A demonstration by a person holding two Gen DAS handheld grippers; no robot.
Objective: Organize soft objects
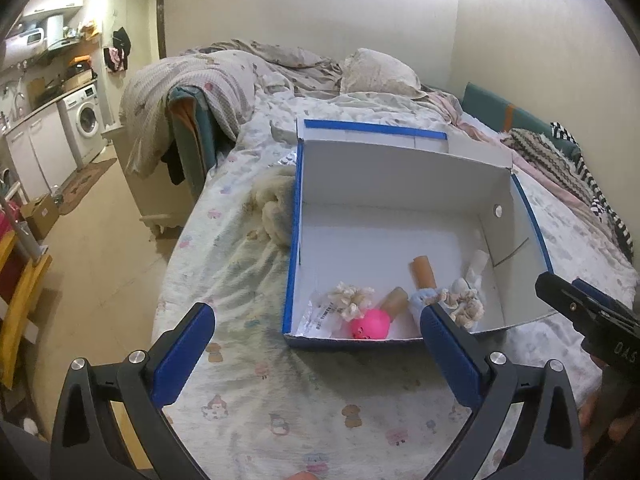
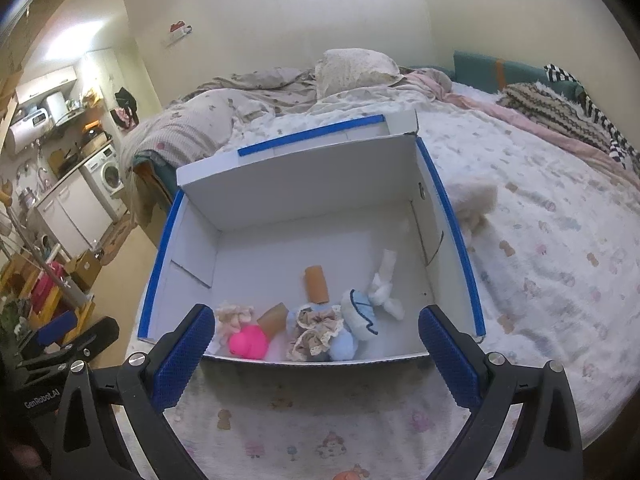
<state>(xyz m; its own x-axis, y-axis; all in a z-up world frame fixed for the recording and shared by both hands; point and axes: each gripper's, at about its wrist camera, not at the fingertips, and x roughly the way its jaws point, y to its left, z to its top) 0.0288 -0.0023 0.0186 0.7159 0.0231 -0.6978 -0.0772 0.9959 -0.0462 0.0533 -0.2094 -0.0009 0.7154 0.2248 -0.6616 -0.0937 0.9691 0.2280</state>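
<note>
On the bed (image 2: 540,216) sits one open blue-edged box (image 2: 452,216) holding one pink ball (image 2: 249,342), two cardboard tubes (image 2: 317,283), two frilly scrunchies (image 2: 316,330) and a blue-and-white doll (image 2: 366,310). Both the left gripper (image 1: 316,334) and the right gripper (image 2: 316,340) hover before it, jaws spread, empty. One fluffy cream toy (image 1: 272,208) lies just beside the box.

Landmark: the open box (image 2: 448,216) on the bed.
Above box: open top — free entry from overhead.
Far half of box floor: bare, room to pass.
Near wall inside: crowded by pink toy (image 2: 249,342), two cardboard tubes (image 2: 316,283), frilly cloth pieces (image 2: 316,330).
Far side: raised lid flap (image 2: 312,136) blocks approach.
Beside box, right wrist view's right: fluffy cream bundle (image 2: 474,198) — touching the wall.
</note>
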